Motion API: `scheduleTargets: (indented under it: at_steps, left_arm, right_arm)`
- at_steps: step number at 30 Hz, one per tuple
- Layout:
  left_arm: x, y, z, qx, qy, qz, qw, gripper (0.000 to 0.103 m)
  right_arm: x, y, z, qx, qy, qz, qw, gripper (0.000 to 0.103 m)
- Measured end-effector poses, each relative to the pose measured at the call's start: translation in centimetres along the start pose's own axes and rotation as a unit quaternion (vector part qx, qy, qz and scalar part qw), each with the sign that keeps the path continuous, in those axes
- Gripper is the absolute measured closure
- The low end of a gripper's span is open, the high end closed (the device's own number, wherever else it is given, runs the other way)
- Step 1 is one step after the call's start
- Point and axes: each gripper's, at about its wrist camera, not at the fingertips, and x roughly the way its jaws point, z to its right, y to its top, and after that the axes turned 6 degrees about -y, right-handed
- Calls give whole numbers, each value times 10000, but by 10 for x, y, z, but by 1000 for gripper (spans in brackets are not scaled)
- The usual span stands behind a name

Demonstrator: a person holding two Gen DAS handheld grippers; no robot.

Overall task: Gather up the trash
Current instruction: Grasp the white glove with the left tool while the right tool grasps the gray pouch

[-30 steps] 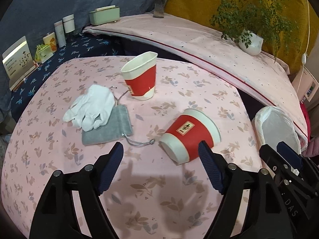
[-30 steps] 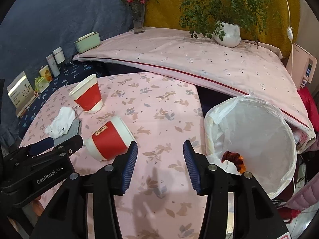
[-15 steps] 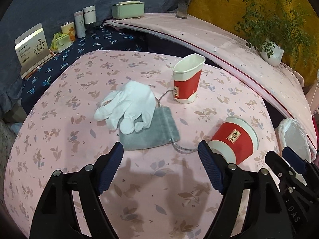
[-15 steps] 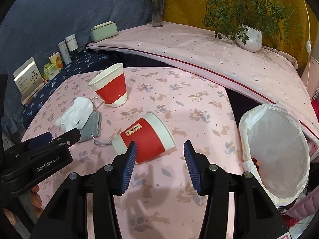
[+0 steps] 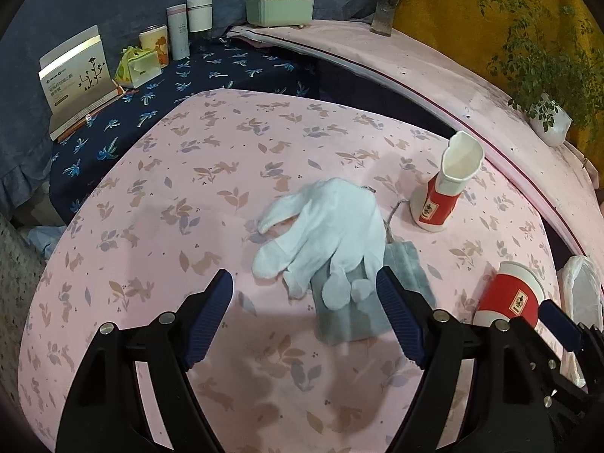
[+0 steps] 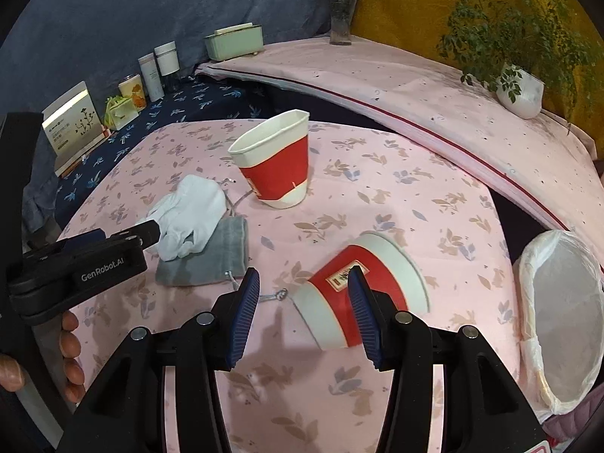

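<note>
Left gripper (image 5: 304,302): jaws spread wide, nothing between them, low over the pink rabbit-print tablecloth (image 5: 188,188) with the white glove (image 5: 328,234) directly ahead; the glove's fingertips lie in the gap between the blue pads (image 5: 209,321). Right gripper (image 6: 304,311): jaws parted at a middling width, empty, with the base end of the tipped paper cup (image 6: 358,302) showing in the gap; whether the pads touch it cannot be told. Judgement: step in hand is two pickups at once, glove on the left and fallen cup on the right. For the glove, go straight down and pinch across the palm where the cloth is thickest; the fingers are limp and would slip. The glove lies half on a grey drawstring pouch (image 5: 355,302), so a deep bite could take the pouch too; it may not be trash. For the cup, close across the red band near the base, gently, since paper walls crush and a round body on its side may roll toward the tabletop's right edge. Pouch cord (image 6: 260,294) trails just beside the cup's base; keep the pad off it. Around: a second paper cup (image 6: 275,166), rim dented, stands upright toward the far edge of the tabletop, apart from both grippers. White-lined waste bin (image 6: 562,321) sits off the right edge, below table level; path from the cup to it looks unobstructed. Potted plant (image 6: 521,90), flower vase (image 6: 339,19), green box (image 6: 234,41) on the ledge behind, well apart.
</note>
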Motion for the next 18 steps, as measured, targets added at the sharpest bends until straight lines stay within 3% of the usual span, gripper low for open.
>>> scheduleTargets:
  at_steps: [10,17,18]
  left_arm:
    - [40,21,-12,-63,-308,-333,9989,30]
    - [59,21,-12,-44,-536,-536,9971,47]
    - [60,20,-13,-60,-605,-542,9967,54]
  right_arm:
    - [46,15,-34,-6,294,-320,9991,55]
    - [72,13,-49,-114,375,-528,9978,57]
    - [74,12,-50,-148,377,-531,9978,59]
